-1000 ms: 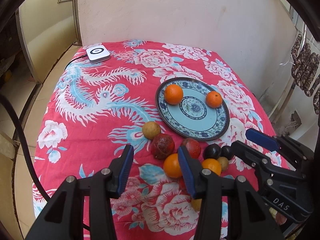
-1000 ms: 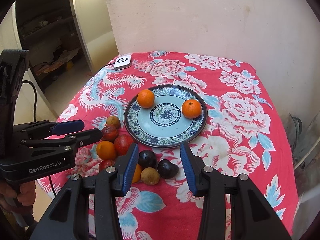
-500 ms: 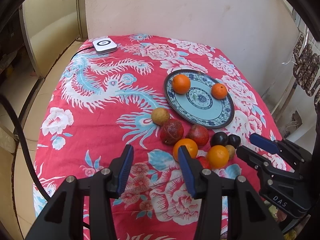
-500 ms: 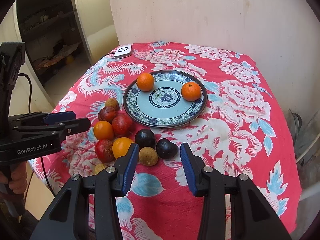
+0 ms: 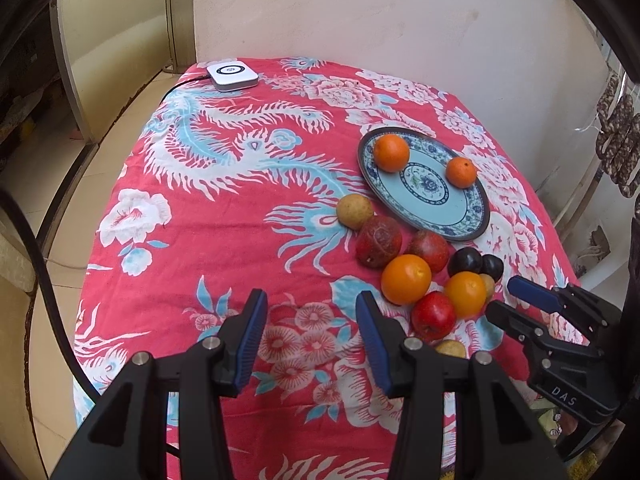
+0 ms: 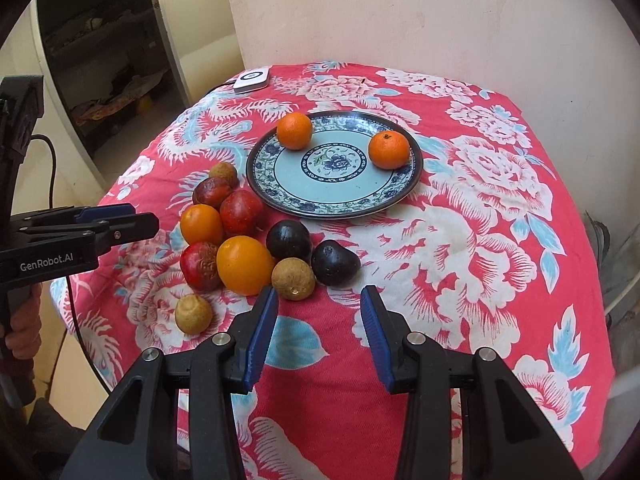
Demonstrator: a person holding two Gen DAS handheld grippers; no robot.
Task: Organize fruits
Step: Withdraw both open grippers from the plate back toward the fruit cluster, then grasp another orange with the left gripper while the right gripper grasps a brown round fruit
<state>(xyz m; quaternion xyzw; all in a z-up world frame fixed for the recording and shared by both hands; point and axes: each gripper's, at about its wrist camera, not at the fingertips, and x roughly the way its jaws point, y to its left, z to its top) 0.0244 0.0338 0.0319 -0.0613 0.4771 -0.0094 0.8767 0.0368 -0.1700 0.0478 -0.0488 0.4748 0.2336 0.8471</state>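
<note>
Sitting on the red flowered tabletop [image 6: 460, 240] is the whole fruit situation: a blue patterned plate [image 6: 334, 204] with two oranges on it, one at the left rim [image 6: 294, 131] and one at the right [image 6: 389, 149], well apart from each other. Everything else is a loose pile [image 6: 248, 236] just off the plate's near-left edge: two more oranges, a few red fruits, two dark ones and some small tan ones, mostly touching.

The right wrist view gives the cleanest look at the pile, including a tan fruit [image 6: 193, 314] lying a bit apart at the near corner. In the left wrist view that same one [image 5: 451, 348] is mostly tucked behind the tong finger.

Both tongs are released with nothing between them. The right tongs [image 6: 319, 324] hover over bare cloth just this side of the pile; the left tongs [image 5: 310, 330] hover over cloth to the left of it. Each camera catches the other gripper at its edge, and only the right view shows a bit of the person's hand [image 6: 24, 320] on the left handle. A white puck-like gadget [image 5: 232, 75] with a cable sits at the far corner.
</note>
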